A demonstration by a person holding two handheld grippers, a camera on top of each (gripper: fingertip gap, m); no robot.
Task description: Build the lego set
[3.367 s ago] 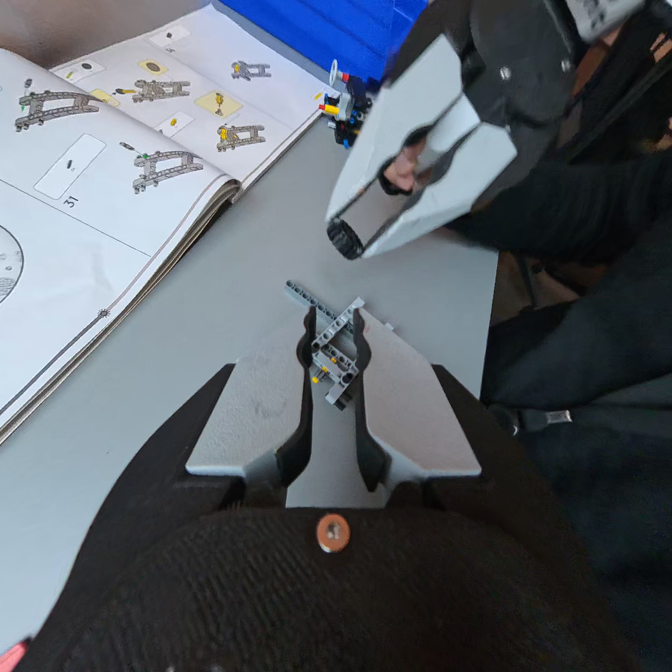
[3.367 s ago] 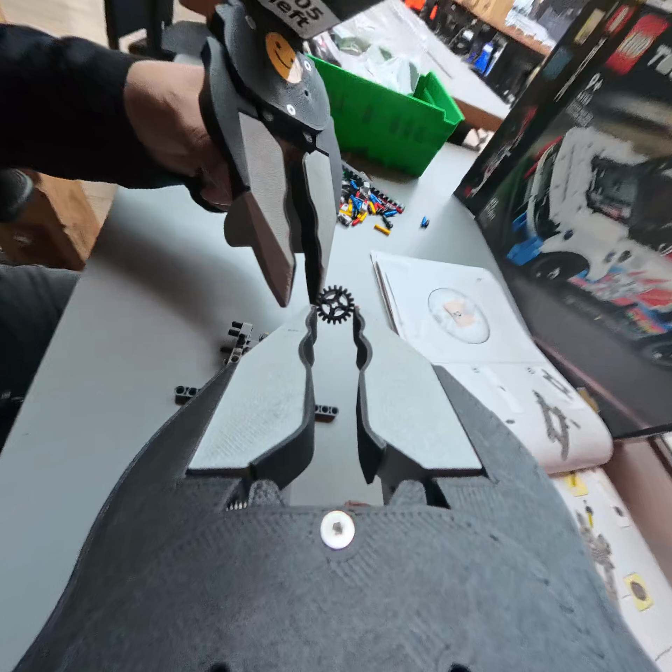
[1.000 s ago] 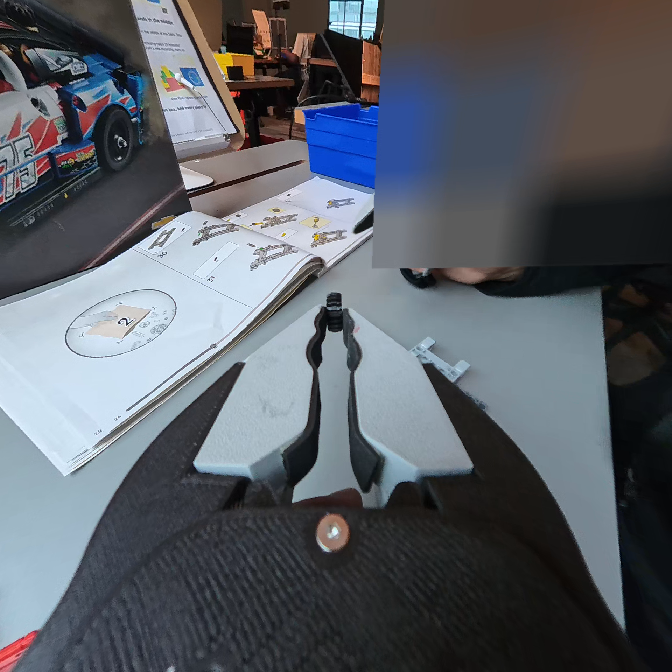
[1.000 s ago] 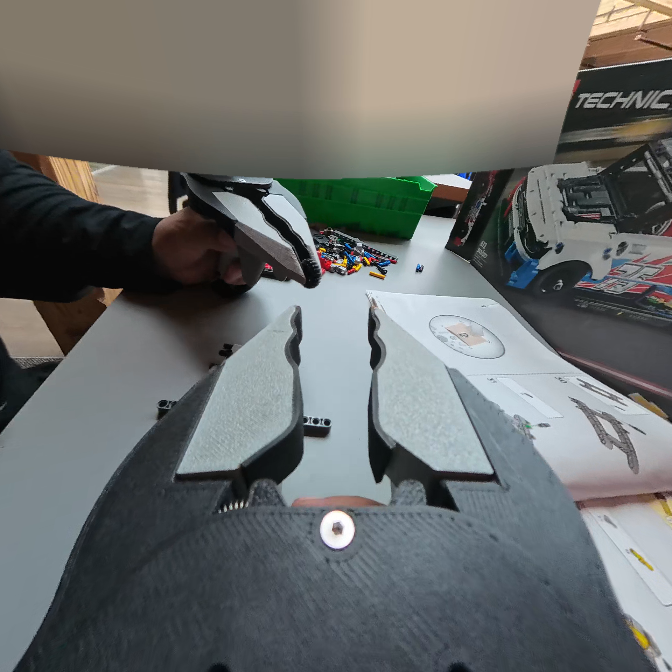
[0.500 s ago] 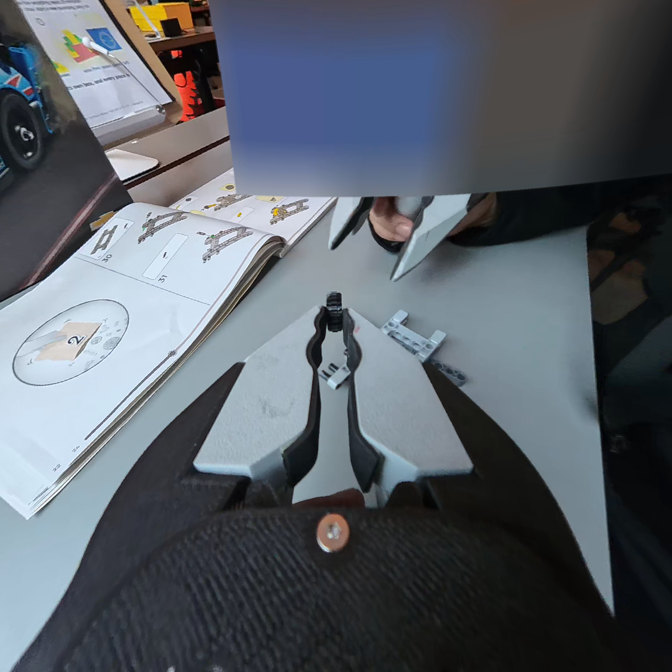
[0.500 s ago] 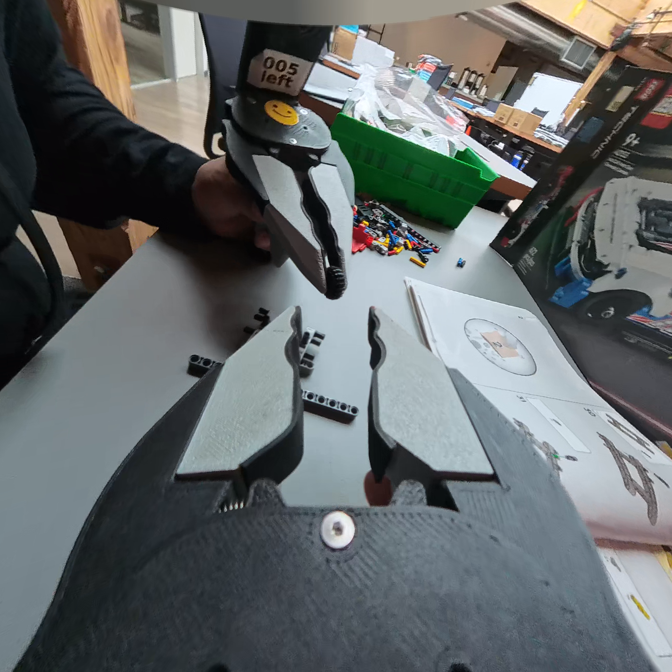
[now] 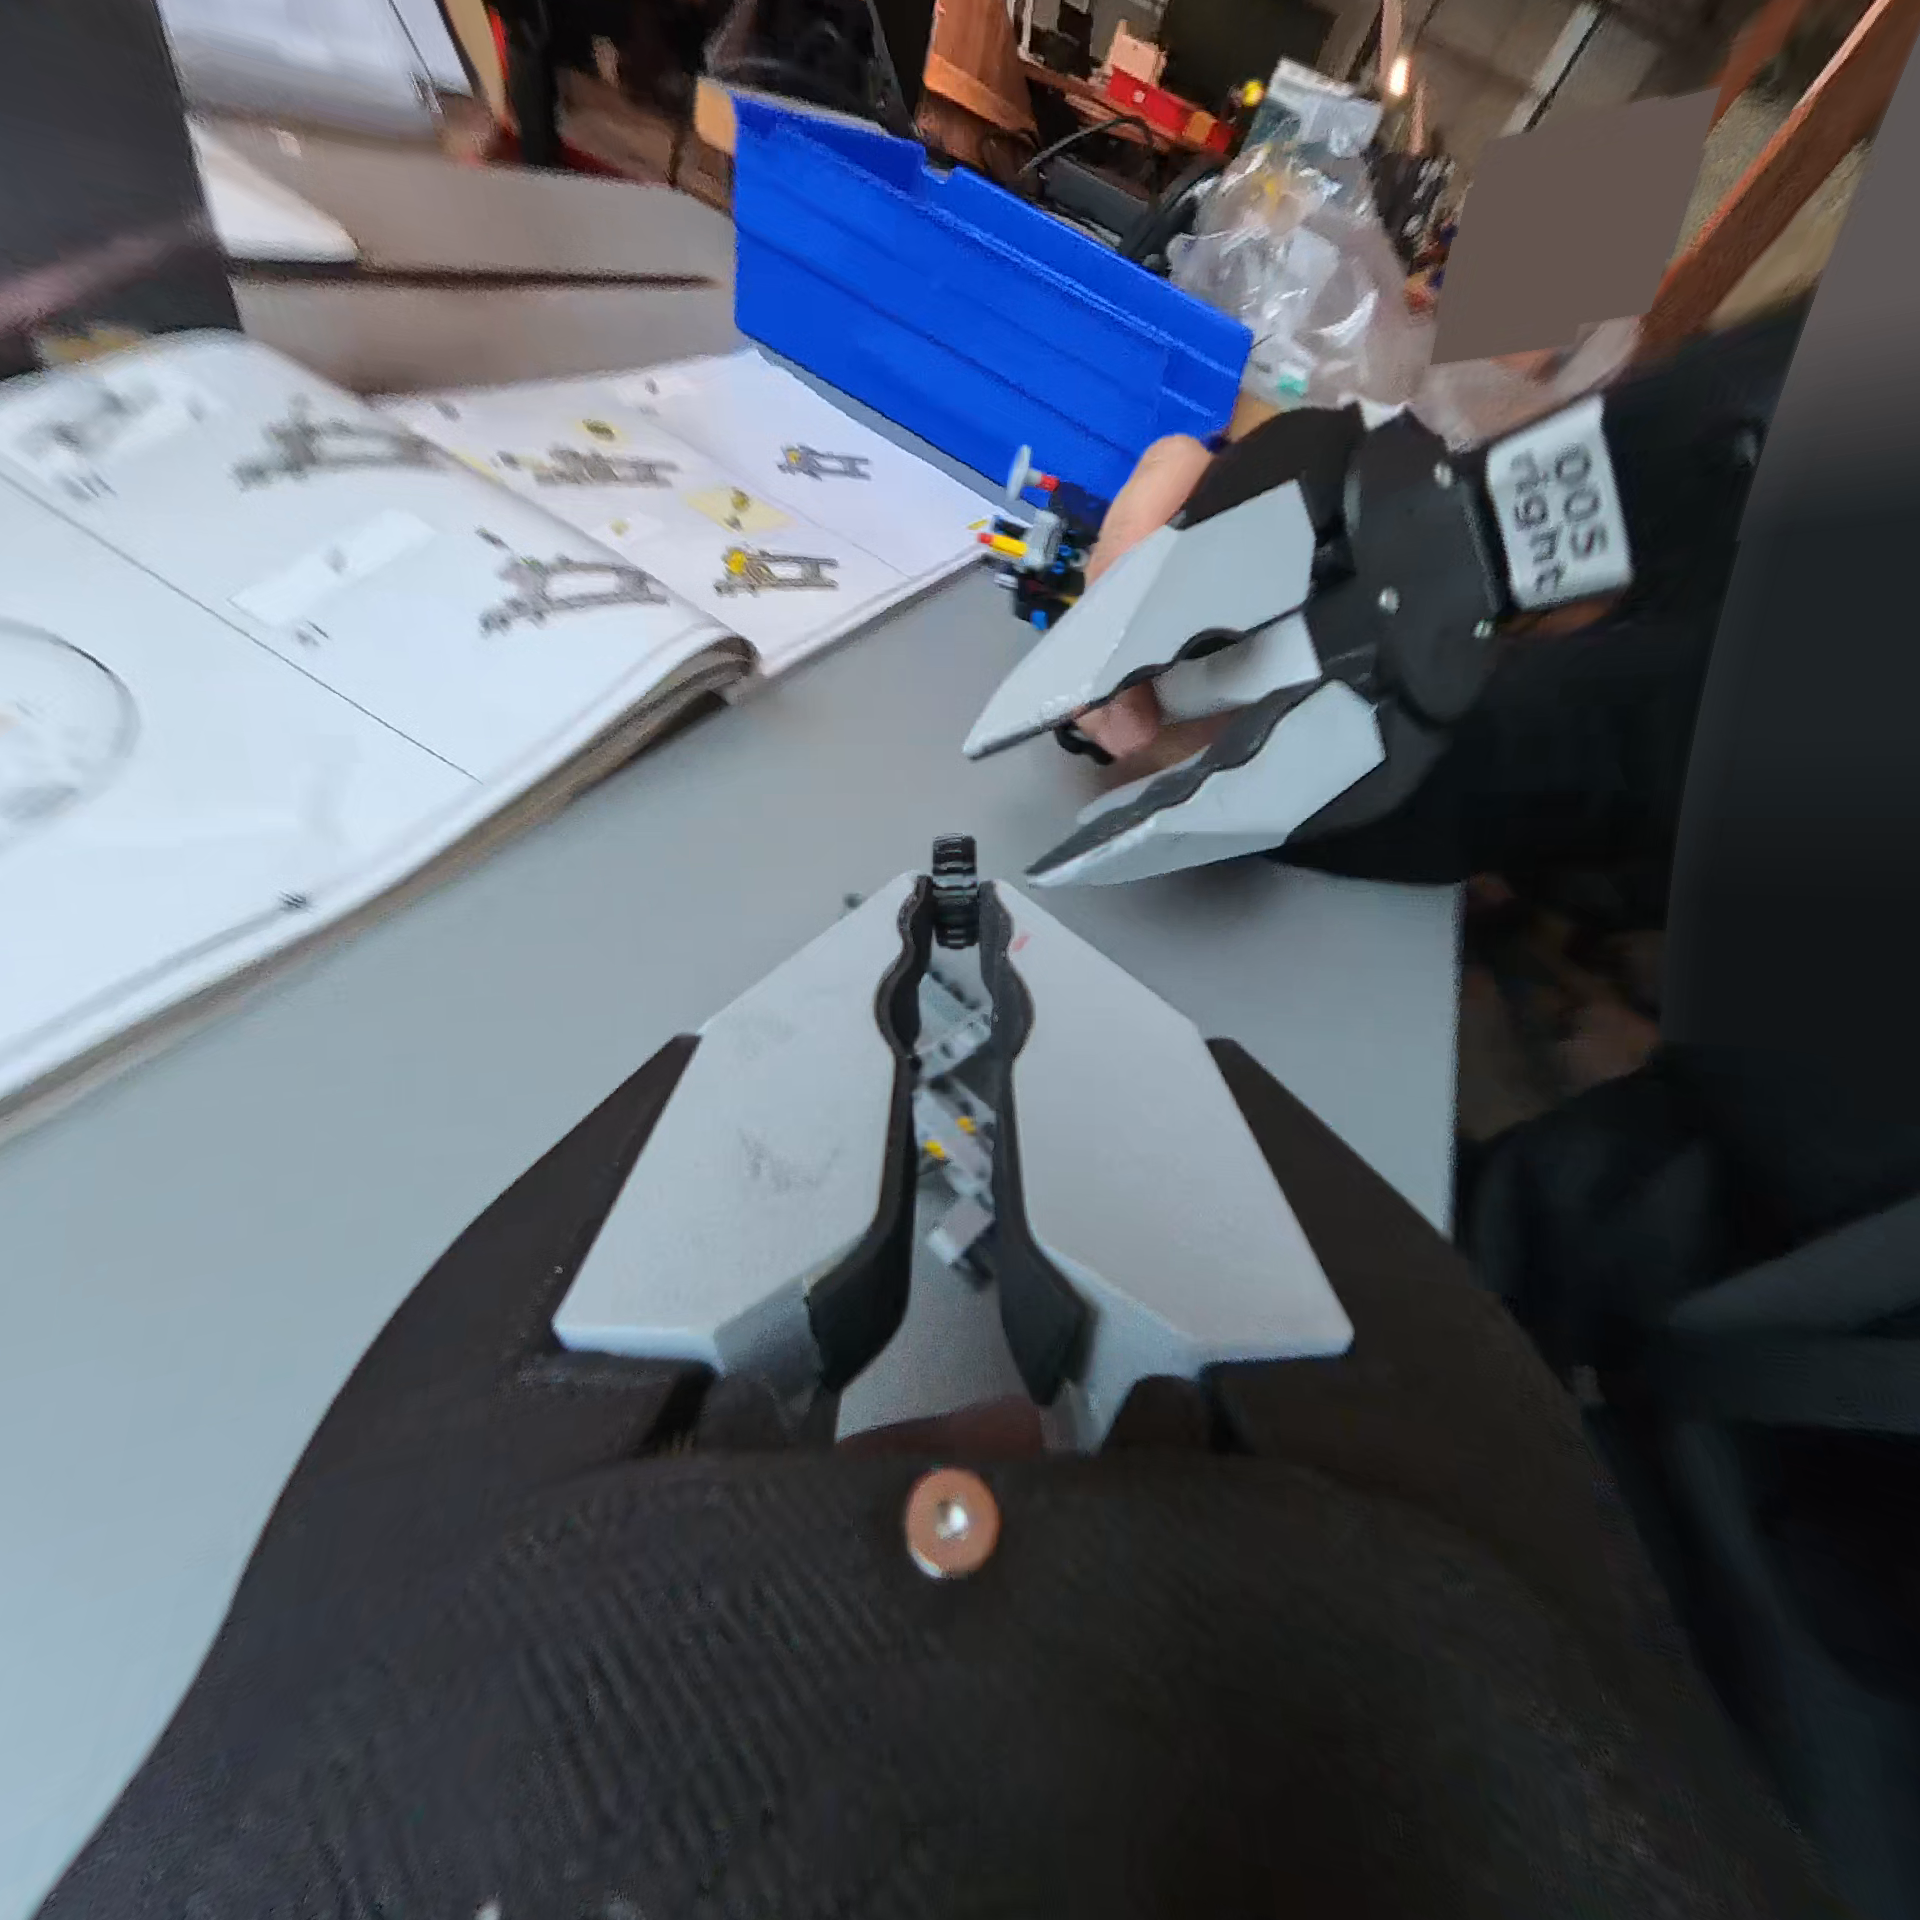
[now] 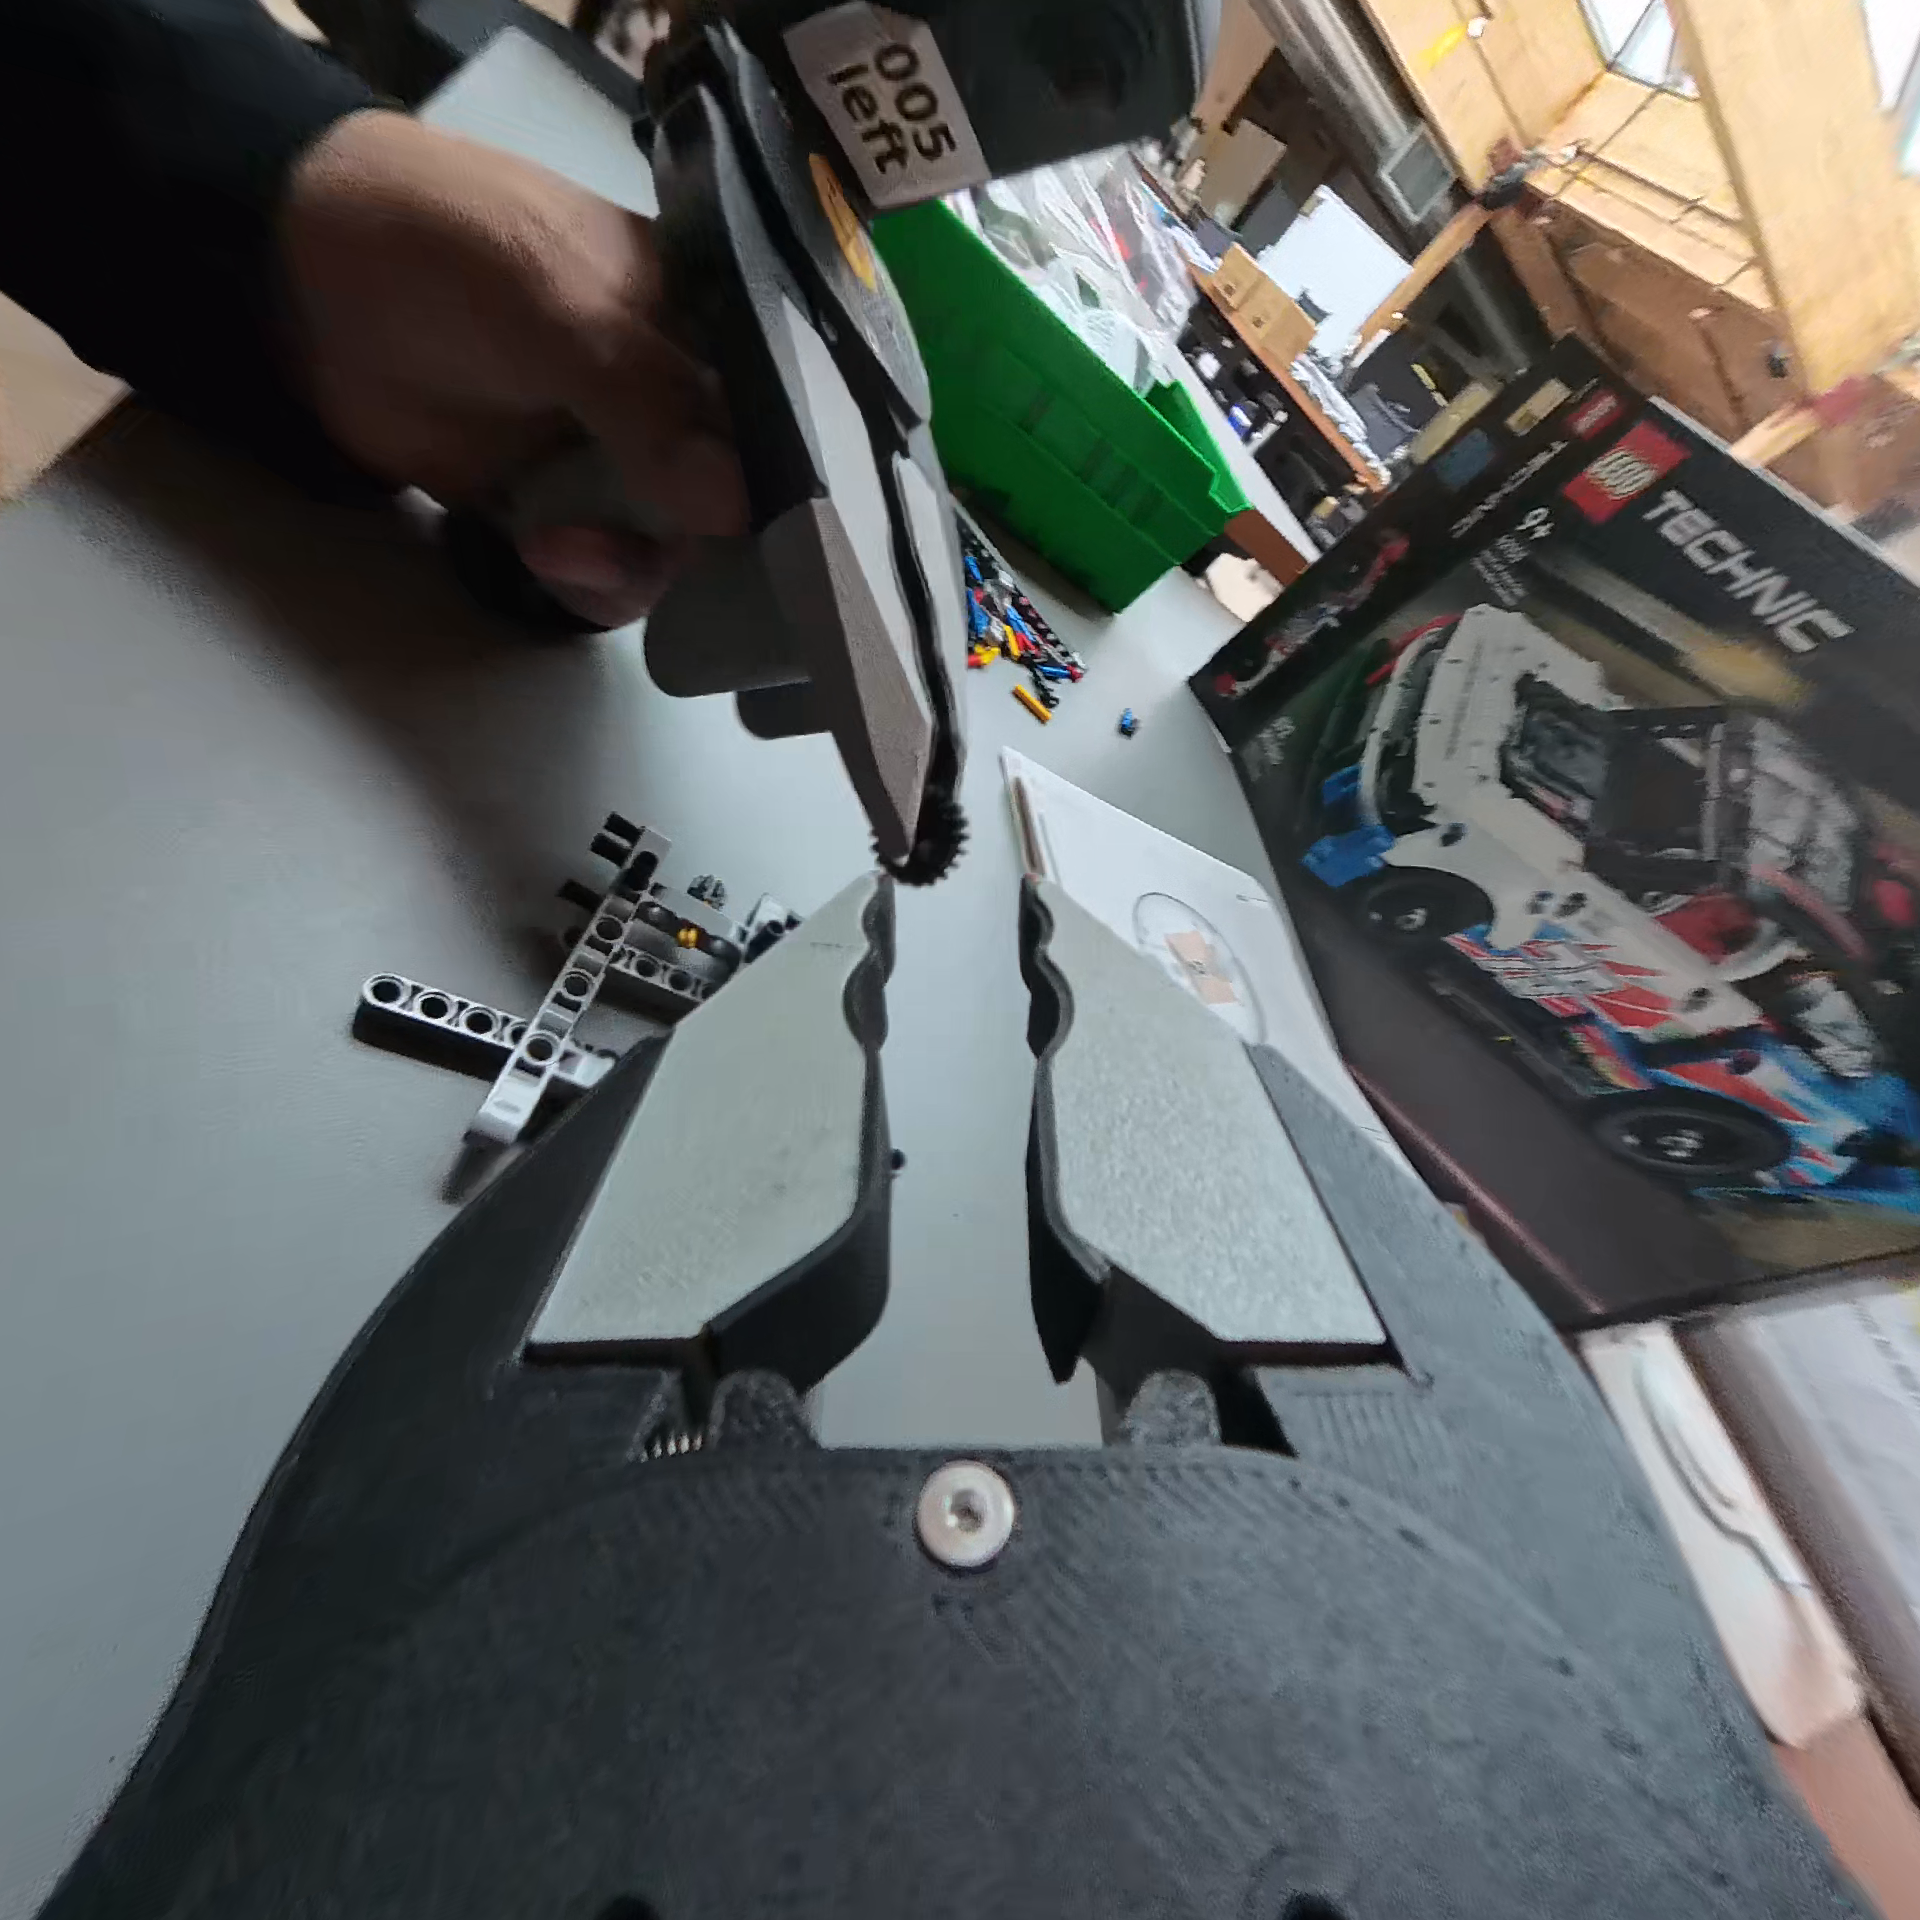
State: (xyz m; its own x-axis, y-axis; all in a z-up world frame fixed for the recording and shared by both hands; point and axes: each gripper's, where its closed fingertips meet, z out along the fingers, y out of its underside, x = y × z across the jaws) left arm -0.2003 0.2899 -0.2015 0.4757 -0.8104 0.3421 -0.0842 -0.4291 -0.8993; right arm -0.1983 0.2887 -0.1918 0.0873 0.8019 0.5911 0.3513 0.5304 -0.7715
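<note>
My left gripper (image 7: 956, 902) is shut on a small black gear (image 7: 956, 883) at its fingertips, held above the grey table. The gear also shows in the right wrist view (image 8: 932, 844), just beyond my right gripper (image 8: 956, 899), which is open and empty. In the left wrist view the right gripper (image 7: 1003, 810) is open, close to the right of the gear. A grey lego frame assembly (image 8: 623, 961) with a dark beam (image 8: 436, 1013) lies on the table under the left gripper; part of it shows between the left fingers (image 7: 951, 1091).
An open instruction booklet (image 7: 364, 623) lies on the left. A blue bin (image 7: 977, 301) and a small built piece (image 7: 1039, 556) are behind it. A green bin (image 8: 1049, 436), loose coloured parts (image 8: 1013, 634) and the set's box (image 8: 1621, 831) stand in the right wrist view. Less than 4 cm separates the two grippers' tips.
The two grippers have come closer together; the open right gripper now flanks the gear held by the left. Both views have tilted and the frame assembly now lies under the left fingers.
</note>
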